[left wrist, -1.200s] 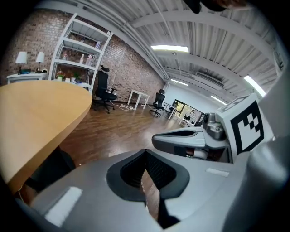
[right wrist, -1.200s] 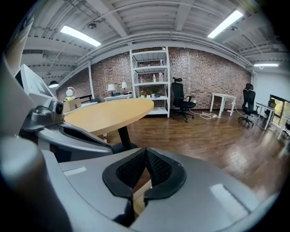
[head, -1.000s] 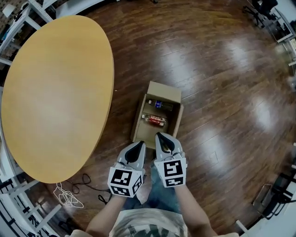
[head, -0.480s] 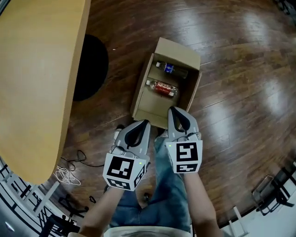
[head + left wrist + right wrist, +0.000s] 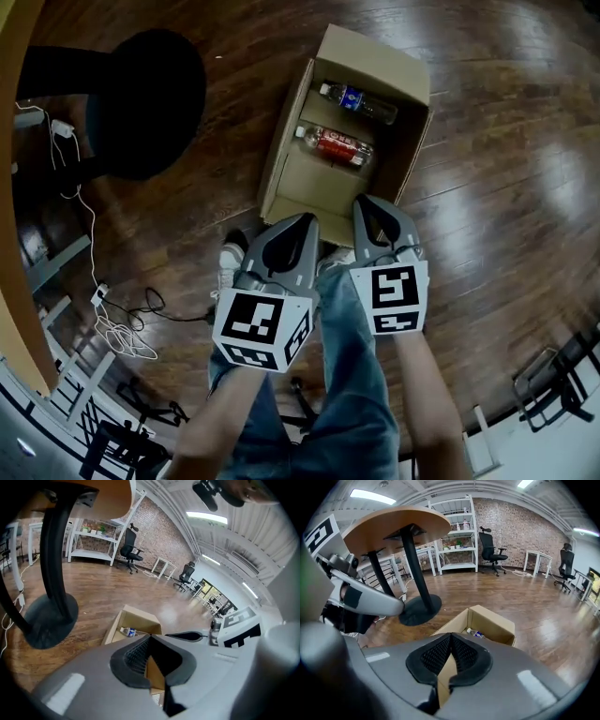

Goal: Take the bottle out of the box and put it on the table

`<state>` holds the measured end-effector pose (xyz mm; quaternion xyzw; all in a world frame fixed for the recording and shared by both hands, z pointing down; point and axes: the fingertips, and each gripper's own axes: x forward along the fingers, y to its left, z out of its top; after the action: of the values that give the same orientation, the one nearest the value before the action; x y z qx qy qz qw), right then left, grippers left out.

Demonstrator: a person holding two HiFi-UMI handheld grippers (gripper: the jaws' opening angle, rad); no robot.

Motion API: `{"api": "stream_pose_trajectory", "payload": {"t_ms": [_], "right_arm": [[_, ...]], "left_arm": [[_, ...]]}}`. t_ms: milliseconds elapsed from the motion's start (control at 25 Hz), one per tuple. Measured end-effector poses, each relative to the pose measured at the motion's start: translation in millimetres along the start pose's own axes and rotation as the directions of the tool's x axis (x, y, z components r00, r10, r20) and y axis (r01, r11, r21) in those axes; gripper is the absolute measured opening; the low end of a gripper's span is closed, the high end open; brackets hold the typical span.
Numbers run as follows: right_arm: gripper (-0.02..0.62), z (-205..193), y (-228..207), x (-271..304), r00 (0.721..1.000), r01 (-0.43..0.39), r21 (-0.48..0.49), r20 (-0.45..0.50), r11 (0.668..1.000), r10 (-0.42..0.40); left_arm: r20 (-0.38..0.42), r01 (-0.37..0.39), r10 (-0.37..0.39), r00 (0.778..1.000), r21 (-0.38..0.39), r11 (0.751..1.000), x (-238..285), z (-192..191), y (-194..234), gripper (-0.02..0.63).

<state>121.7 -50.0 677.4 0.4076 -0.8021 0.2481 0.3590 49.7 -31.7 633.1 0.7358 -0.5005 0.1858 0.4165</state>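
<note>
**Both grippers clenched, bottles in box**

We see the left gripper [image 5: 302,225] and right gripper [image 5: 368,202] side by side over the near edge of the box [image 5: 281,159]. Both have their jaws pressed together on nothing. The box sits open on the wood floor [image 5: 487,141]. Two bottles lie on their sides inside: the red-label bottle [image 5: 337,146] nearer us, the blue-label bottle [image 5: 357,100] by the far wall. The counter [image 5: 7,234] edge shows far left, with its black base [image 5: 145,98] near the box.
</note>
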Motion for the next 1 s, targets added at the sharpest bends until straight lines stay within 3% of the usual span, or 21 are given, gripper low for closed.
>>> {"api": "stream_pose_trajectory", "payload": {"t_ms": [160,280,440,640,800,1000], "right_arm": [[0.000,-23.9,-2.6,25.1,0.998,-0.038,-0.052,-0.045,0.998,0.036],[0.000,-35.4,1.1,51.7,0.991,-0.120,-0.063,-0.060,0.991,0.116],[0.091,-48.6,12.3,82.8,0.972,-0.218,-0.095,-0.111,0.971,0.208],[0.129,-68.9,13.9,119.9,0.948,-0.285,-0.177,-0.197,0.942,0.250],[0.166,-91.1,12.0,150.6,0.933,-0.310,-0.282,-0.272,0.908,0.234],[0.218,-116.2,9.9,182.6,0.902,-0.366,-0.345,-0.358,0.864,0.239]], "left_arm": [[-0.029,0.006,-0.005,1.000,0.020,1.000,13.8,-23.0,5.3,-0.003],[-0.040,0.003,-0.003,0.999,0.003,1.000,25.0,-36.3,13.4,-0.003],[-0.057,0.003,-0.003,0.998,-0.015,1.000,37.0,-52.7,25.4,-0.003],[-0.069,0.007,-0.007,0.998,-0.012,1.000,52.1,-63.8,37.0,-0.003],[-0.074,0.002,-0.002,0.997,0.002,1.000,62.7,-71.2,49.3,-0.003],[-0.073,0.009,-0.008,0.997,0.017,1.000,75.7,-73.9,56.3,-0.003]]}}
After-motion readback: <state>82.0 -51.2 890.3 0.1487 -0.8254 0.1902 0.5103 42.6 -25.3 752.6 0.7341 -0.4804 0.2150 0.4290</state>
